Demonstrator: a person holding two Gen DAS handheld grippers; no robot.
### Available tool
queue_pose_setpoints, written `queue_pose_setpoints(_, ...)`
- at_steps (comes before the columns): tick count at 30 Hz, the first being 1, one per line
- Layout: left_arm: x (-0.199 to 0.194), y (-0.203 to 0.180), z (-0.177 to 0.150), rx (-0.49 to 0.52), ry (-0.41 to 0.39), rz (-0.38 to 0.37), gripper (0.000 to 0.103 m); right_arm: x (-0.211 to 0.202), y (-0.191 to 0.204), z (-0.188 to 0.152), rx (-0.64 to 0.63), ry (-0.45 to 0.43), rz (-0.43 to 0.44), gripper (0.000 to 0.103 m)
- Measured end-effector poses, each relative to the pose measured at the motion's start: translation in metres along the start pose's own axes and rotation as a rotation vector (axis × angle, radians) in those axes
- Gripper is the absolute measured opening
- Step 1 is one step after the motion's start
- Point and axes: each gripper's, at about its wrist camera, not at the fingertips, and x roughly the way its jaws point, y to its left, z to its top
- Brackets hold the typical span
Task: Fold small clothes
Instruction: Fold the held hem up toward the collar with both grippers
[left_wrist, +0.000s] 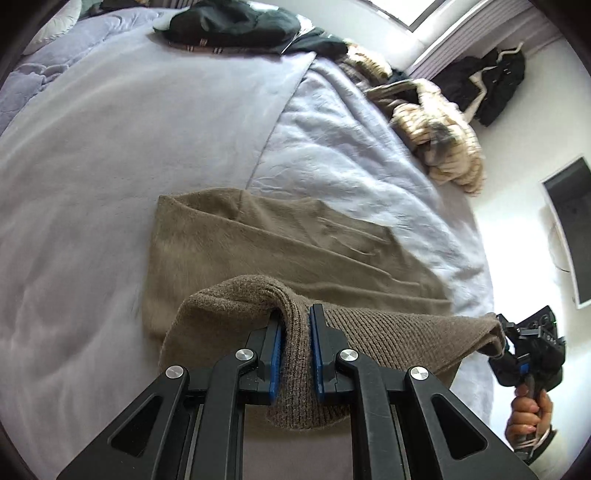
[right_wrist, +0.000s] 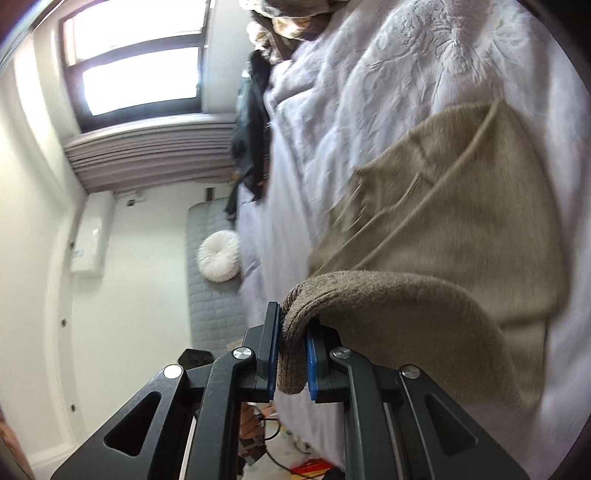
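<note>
Left claw (left_wrist: 295, 347) and right claw (right_wrist: 291, 354) each pinch the sweater (left_wrist: 258, 251) hem above the bed (left_wrist: 92, 166). Risk: uneven travel skews the fold; knit may slip out.

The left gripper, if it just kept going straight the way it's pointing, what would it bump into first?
Probably the brown sweater itself. The left gripper, shut on its ribbed hem, points down at the part lying flat on the lavender bed cover. Depth is hard to judge.

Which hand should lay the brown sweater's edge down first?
Neither clearly: the left gripper and right gripper both clamp the brown sweater hem, lifted over its body, so probably both together.
</note>
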Motion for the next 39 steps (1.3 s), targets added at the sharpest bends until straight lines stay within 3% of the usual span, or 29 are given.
queue_pose_setpoints(4,0.04,0.018,0.022,-0.018,0.053,0.025,0.015,0.025,-0.02,0.027,0.036,-0.041,-0.07,0.013)
queue_pose_setpoints(10,0.071,0.031,0.041,-0.024,0.14,0.116,0.021,0.04,-0.048,0.047,0.17,-0.114,-0.088,0.017)
queue_pose_setpoints(13,0.052,0.03,0.048,0.0,0.093,0.138,0.021,0.04,-0.048,0.049,0.207,-0.147,-0.077,0.017)
queue_pose_setpoints(14,0.044,0.029,0.05,0.017,0.066,0.144,0.024,0.039,-0.047,0.05,0.207,-0.162,-0.071,0.024)
queue_pose_setpoints(15,0.033,0.027,0.055,0.041,0.033,0.151,0.052,0.036,-0.045,0.05,0.203,-0.175,-0.07,0.03)
queue_pose_setpoints(16,0.026,0.027,0.058,0.051,0.007,0.161,0.073,0.032,-0.041,0.053,0.193,-0.193,-0.065,0.052)
queue_pose_setpoints(17,0.014,0.027,0.061,0.064,-0.048,0.173,0.092,0.029,-0.038,0.055,0.183,-0.204,-0.062,0.067)
queue_pose_setpoints(18,0.006,0.026,0.064,0.078,-0.08,0.175,0.092,0.025,-0.032,0.059,0.174,-0.218,-0.072,0.067)
queue_pose_setpoints(21,0.003,0.029,0.07,0.108,-0.071,0.186,0.092,0.018,-0.015,0.068,0.093,-0.229,-0.175,0.067)
queue_pose_setpoints(23,0.013,0.033,0.069,0.102,-0.033,0.177,0.092,0.021,-0.009,0.07,0.033,-0.198,-0.295,0.067)
queue_pose_setpoints(29,0.087,0.029,0.06,0.134,0.104,0.19,0.092,0.071,-0.005,0.071,-0.221,-0.044,-0.623,0.065)
queue_pose_setpoints(31,0.103,0.023,0.061,0.158,0.11,0.191,0.087,0.084,-0.005,0.071,-0.285,-0.027,-0.696,0.064)
queue_pose_setpoints(32,0.111,0.019,0.06,0.176,0.116,0.197,0.065,0.09,-0.005,0.071,-0.312,-0.019,-0.741,0.058)
queue_pose_setpoints(33,0.12,0.015,0.06,0.195,0.136,0.212,0.028,0.096,-0.004,0.071,-0.34,-0.008,-0.797,0.051)
queue_pose_setpoints(34,0.124,0.013,0.059,0.202,0.155,0.213,0.01,0.099,-0.003,0.07,-0.365,-0.002,-0.837,0.021)
queue_pose_setpoints(35,0.125,0.011,0.058,0.195,0.156,0.2,0.006,0.098,-0.001,0.068,-0.389,0.006,-0.847,0.004)
queue_pose_setpoints(39,0.099,0.001,0.059,0.227,0.058,0.184,0.006,0.076,0.019,0.057,-0.476,-0.046,-0.836,0.004)
